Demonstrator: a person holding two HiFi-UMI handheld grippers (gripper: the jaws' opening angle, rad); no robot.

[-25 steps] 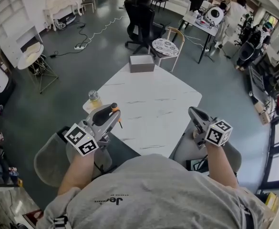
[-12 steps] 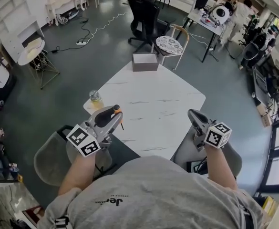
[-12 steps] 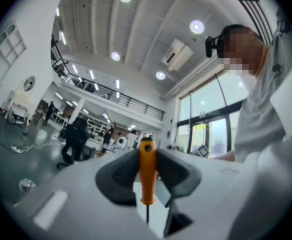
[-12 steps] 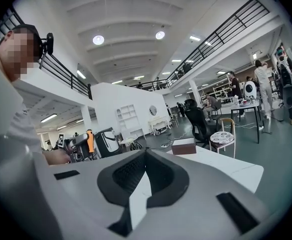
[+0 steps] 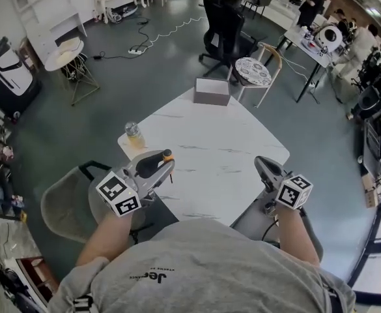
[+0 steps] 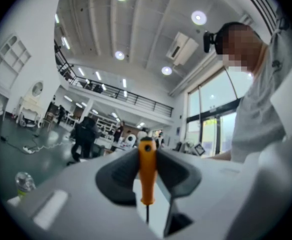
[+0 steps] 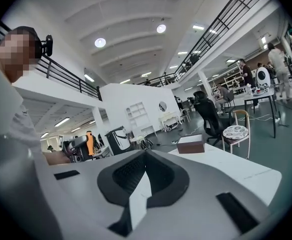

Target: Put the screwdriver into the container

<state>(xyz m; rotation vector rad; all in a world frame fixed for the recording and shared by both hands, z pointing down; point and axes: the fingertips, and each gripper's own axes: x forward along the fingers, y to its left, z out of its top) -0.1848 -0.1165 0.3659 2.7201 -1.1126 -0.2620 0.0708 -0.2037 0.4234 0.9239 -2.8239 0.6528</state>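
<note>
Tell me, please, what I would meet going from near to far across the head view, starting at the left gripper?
left gripper holding the screwdriver → bottle → container → patterned chair → black office chair

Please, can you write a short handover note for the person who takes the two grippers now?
Left gripper: shut on the screwdriver, orange handle between its jaws, over the near edge of the table.
Right gripper: shut, empty.
Container: at the table's far end, far from both grippers.
Done: screwdriver is gripped.
Left: carry it to the container, release it inside.
</note>
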